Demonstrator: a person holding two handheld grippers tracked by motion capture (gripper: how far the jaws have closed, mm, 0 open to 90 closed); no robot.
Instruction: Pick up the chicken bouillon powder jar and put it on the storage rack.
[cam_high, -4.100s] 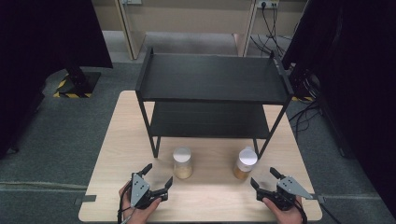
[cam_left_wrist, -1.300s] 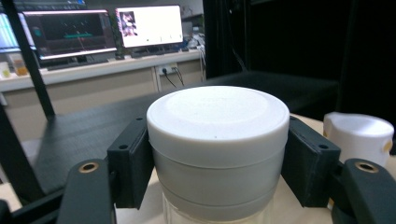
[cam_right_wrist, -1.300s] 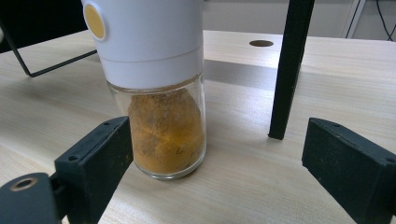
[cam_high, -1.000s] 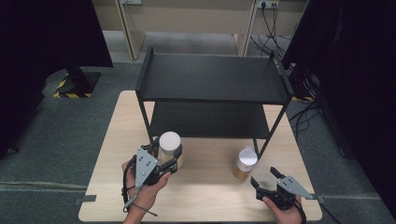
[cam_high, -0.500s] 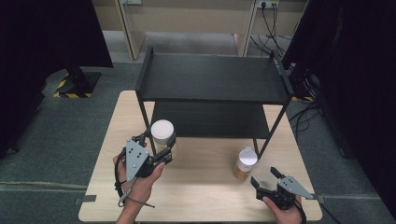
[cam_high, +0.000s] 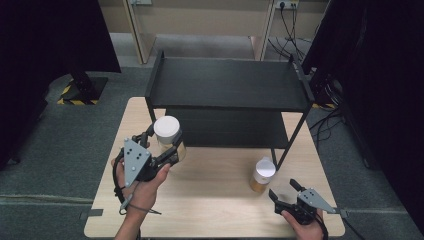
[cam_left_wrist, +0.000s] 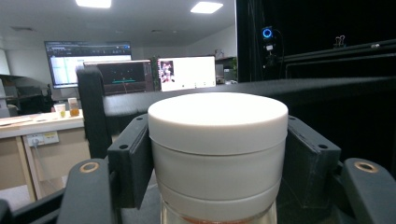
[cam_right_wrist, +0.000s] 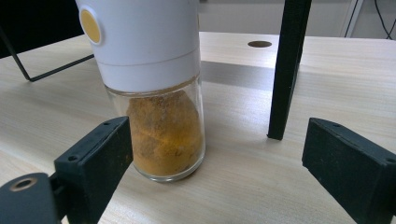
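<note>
My left gripper (cam_high: 162, 144) is shut on a glass spice jar (cam_high: 168, 134) with a white lid and holds it in the air at the left front of the black two-level shelf (cam_high: 227, 82). In the left gripper view both pads clamp the jar's white cap (cam_left_wrist: 217, 140), with the shelf's top edge level behind it. A second jar (cam_high: 262, 174) of orange powder with a white cap stands on the wooden table (cam_high: 215, 205) by the shelf's front right leg. My right gripper (cam_high: 285, 191) stays open just in front of that jar (cam_right_wrist: 154, 88), not touching it.
The shelf's front right leg (cam_right_wrist: 286, 65) stands just right of the second jar. Dark curtains hang on both sides, and cables (cam_high: 330, 95) lie on the floor at the right. Bare tabletop lies between my two hands.
My left gripper has lifted the jar up and leftward from near the table to about the lower shelf's height. The right gripper and the second jar have not moved.
</note>
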